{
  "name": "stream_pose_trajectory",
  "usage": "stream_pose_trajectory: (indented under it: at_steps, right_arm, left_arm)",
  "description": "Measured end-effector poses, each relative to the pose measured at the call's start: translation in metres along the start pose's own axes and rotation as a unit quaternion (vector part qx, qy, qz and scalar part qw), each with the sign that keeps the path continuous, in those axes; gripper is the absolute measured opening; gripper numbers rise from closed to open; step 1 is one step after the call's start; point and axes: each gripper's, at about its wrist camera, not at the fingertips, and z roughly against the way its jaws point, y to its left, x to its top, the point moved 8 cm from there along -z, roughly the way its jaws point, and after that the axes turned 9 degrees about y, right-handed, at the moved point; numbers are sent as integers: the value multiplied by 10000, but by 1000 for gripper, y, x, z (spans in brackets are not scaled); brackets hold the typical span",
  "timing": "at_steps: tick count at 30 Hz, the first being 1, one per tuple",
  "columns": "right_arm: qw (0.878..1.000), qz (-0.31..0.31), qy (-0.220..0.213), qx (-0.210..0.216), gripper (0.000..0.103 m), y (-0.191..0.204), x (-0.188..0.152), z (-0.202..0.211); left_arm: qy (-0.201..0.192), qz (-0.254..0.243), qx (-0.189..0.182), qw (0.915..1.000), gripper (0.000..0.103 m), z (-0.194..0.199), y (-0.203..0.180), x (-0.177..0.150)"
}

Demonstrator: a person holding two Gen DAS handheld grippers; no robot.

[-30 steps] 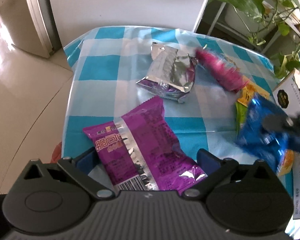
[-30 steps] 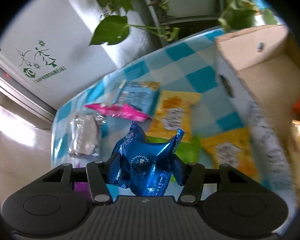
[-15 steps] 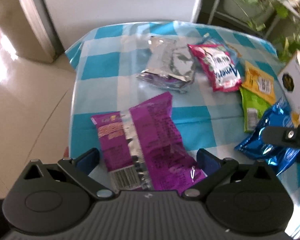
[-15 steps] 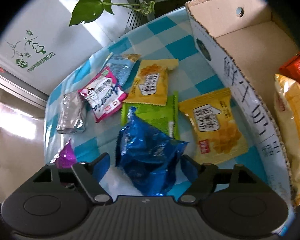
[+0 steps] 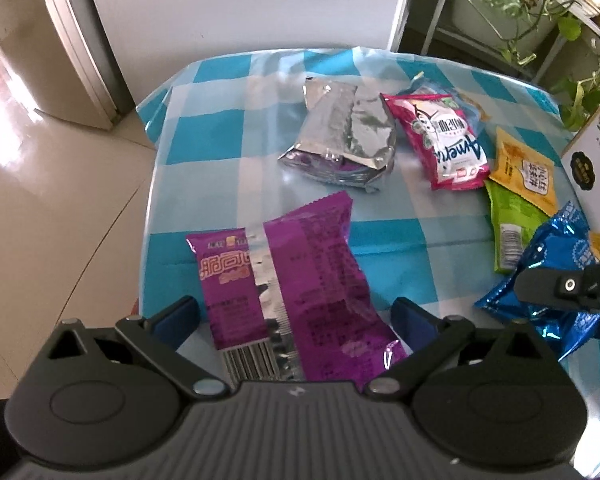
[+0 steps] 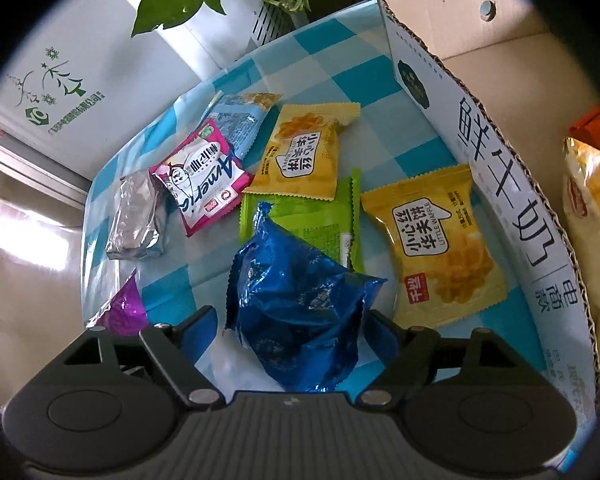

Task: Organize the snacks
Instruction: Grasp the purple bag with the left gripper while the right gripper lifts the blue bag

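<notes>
My left gripper (image 5: 296,320) stands wide, its blue pads (image 5: 178,314) on either side of a purple snack packet (image 5: 300,292) lying at the bottom centre of the left view; neither pad touches it that I can see. The packet shows a barcode near me and gold Chinese characters I cannot read fully.

My right gripper (image 6: 292,336) is also spread wide around a crinkled blue foil packet (image 6: 300,304) at the lower middle of the right view, its pads just beside the wrapper. The packet partly covers a green packet (image 6: 320,220).

To the right of that lies a yellow waffle packet (image 6: 436,244) printed "LITTLE WAFFLE" and 小心丝华夫饼. A second, paler yellow waffle packet (image 6: 304,156) with the same label sits higher, at frame centre. Left of it a pink packet (image 6: 202,178) reads "Amer…", overlapping a light blue packet (image 6: 236,124). A silver foil packet (image 6: 136,216) sits at left.

All rest on a blue-and-white checked tablecloth (image 6: 380,72). Along the right edge stands an open cardboard box (image 6: 496,152) printed 鲜牛奶, holding a golden bag (image 6: 596,216). At upper left, a white panel (image 5: 252,4) carries green Chinese company lettering.
</notes>
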Motion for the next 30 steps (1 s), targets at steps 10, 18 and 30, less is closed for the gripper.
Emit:
stream_pose_trajectory:
  at_steps: [10,18,30]
  right_arm:
    - [9999,130,-107,-28,64,-2,0,6]
    - [9979,563,-316,-72,64,11,0,17]
    - [9956,855,-385,15,64,19,-4,27]
  left_arm:
    - [-244,250,-217,9992,77,10,8,4]
    - [-295,412,-522,9973,73,16,8,-1]
    - [-671,588,-676,9937,72,36,12,-9]
